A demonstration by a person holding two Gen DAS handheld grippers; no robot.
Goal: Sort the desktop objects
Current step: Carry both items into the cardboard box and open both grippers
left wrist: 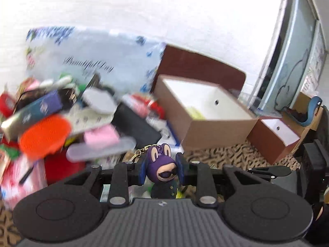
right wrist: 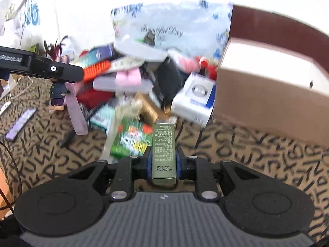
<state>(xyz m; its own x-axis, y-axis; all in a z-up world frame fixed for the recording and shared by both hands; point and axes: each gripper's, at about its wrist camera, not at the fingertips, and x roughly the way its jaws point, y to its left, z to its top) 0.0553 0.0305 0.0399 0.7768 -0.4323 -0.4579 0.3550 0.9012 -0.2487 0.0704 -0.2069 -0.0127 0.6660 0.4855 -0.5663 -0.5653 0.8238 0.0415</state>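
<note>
open brown box [left wrist: 205, 111] holds something yellow-green [left wrist: 194, 112]. left gripper [left wrist: 160, 169] clamps purple figure keychain [left wrist: 162, 166] by its head. right gripper [right wrist: 163, 161] clamps olive carton [right wrist: 163, 152], held above patterned surface [right wrist: 246, 150].

Bright daylight, overexposed white background, motion-blurred clutter, sharp foreground, fisheye bending at edges
</note>
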